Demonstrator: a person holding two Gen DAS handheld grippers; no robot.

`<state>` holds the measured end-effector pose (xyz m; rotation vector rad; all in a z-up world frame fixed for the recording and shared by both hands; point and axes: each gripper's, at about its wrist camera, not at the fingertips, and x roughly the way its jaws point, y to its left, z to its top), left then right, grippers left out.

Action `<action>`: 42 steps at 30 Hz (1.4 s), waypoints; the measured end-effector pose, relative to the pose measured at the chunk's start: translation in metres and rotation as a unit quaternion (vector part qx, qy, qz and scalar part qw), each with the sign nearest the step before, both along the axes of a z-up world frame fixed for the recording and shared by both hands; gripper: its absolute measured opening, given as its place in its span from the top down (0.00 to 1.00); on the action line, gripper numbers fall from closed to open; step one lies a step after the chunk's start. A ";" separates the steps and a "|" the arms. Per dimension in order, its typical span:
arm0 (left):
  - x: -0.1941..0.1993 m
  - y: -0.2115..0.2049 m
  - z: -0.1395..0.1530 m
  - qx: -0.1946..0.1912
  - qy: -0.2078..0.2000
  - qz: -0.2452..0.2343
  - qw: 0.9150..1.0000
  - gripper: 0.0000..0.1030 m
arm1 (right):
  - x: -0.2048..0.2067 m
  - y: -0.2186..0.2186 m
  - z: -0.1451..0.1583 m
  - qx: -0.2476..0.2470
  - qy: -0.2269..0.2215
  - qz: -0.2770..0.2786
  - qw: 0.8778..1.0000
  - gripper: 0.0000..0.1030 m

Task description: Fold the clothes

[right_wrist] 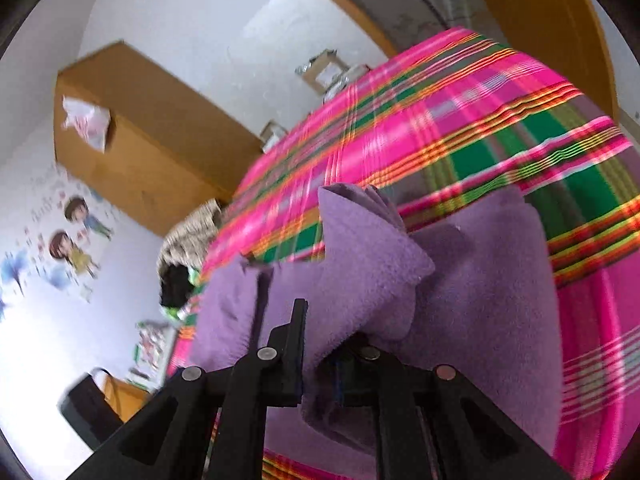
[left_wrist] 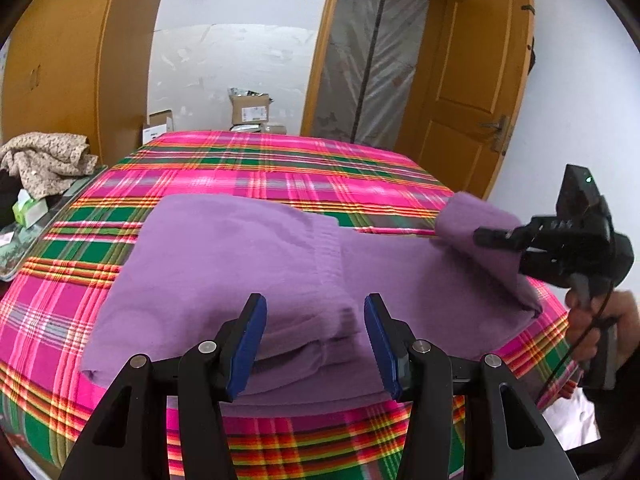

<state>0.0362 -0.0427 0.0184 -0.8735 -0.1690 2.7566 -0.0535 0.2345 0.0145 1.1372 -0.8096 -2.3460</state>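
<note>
Left wrist view: left gripper (left_wrist: 315, 342) is gaping empty above purple garment (left_wrist: 224, 264).
Right gripper (right_wrist: 320, 344): is pinching the garment's raised right edge.
Writing: none is showing legibly.

Plaid-covered bed (left_wrist: 280, 168); purple garment (left_wrist: 224, 264) lying on it.

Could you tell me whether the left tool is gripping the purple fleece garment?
No, the left tool stands open above the purple fleece garment.

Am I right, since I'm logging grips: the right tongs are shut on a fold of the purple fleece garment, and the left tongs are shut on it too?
Not quite. The left tongs stand open above the purple fleece garment, gripping nothing, as the left wrist view shows. The right tongs are indeed shut on a fold.
</note>
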 end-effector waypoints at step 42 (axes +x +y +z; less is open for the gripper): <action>-0.046 0.067 -0.013 0.040 -0.067 -0.103 0.992 0.50 | 0.054 0.047 0.003 0.047 0.040 0.014 0.998 0.63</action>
